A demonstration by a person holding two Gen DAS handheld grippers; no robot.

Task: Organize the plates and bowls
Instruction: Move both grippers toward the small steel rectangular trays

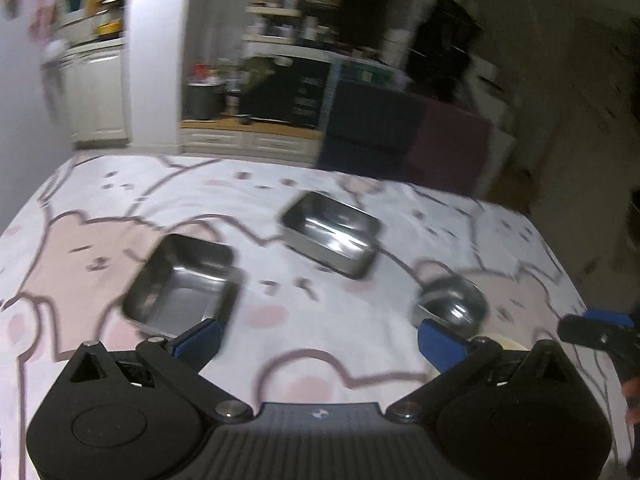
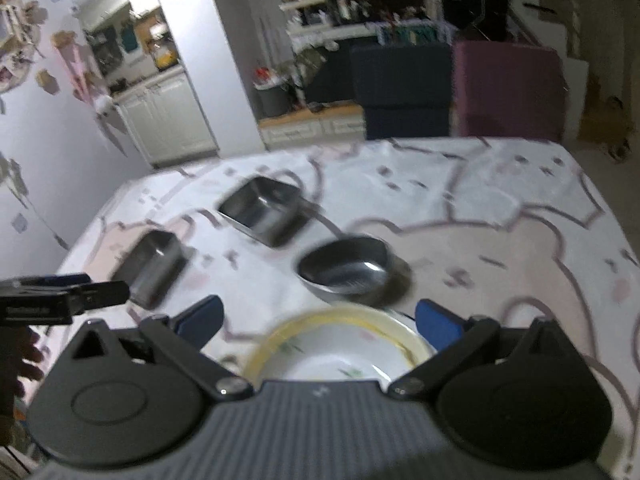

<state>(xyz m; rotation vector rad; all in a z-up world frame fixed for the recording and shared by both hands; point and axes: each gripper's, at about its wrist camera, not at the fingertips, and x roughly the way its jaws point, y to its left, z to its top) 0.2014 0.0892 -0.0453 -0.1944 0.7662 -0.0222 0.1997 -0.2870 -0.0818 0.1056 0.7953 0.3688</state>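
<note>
Two rectangular steel trays (image 1: 182, 280) (image 1: 332, 234) and a round steel bowl (image 2: 346, 266) sit apart, mid-tabletop (image 2: 500, 208), well clear of its edges. Nearest, a yellow-rimmed white plate (image 2: 340, 344). Left gripper (image 1: 320, 338) and right gripper (image 2: 318, 322) both released, holding nothing.

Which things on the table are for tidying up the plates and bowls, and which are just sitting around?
For the job: two square metal trays, round metal bowl, yellow-rimmed plate.

Just around: bear-print tablecloth, purple box, dark blue box, white cupboards.
</note>
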